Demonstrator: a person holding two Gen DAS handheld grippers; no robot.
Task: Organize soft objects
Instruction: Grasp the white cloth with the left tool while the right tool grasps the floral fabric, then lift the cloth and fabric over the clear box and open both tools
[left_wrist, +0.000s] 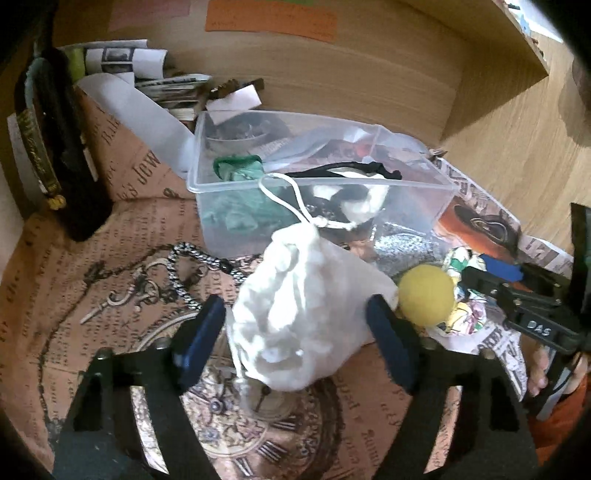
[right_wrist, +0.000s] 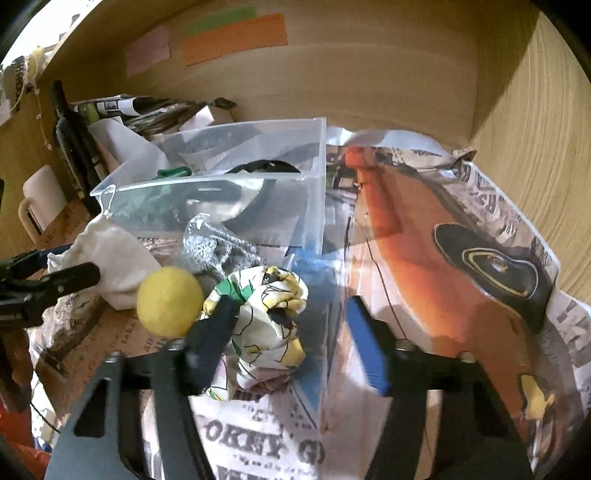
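Note:
A white drawstring pouch (left_wrist: 303, 314) lies in front of a clear plastic box (left_wrist: 424, 195) that holds green cloth, a black-and-white plush and a black strap. My left gripper (left_wrist: 295, 336) is open, its jaws on either side of the pouch. A yellow soft ball (left_wrist: 426, 295) lies right of the pouch. In the right wrist view, my right gripper (right_wrist: 291, 343) is open around a crumpled floral cloth (right_wrist: 266, 321), with the ball (right_wrist: 168, 301), the pouch (right_wrist: 110, 258) and a silver mesh pouch (right_wrist: 210, 243) to its left. The box (right_wrist: 218, 192) stands behind.
A metal chain with a key (left_wrist: 147, 288) lies left of the pouch on the newspaper-print cover. A dark bottle (right_wrist: 72, 147) and rolled papers (left_wrist: 122, 62) stand at the back left. Wooden walls (right_wrist: 369, 85) close in the back and right.

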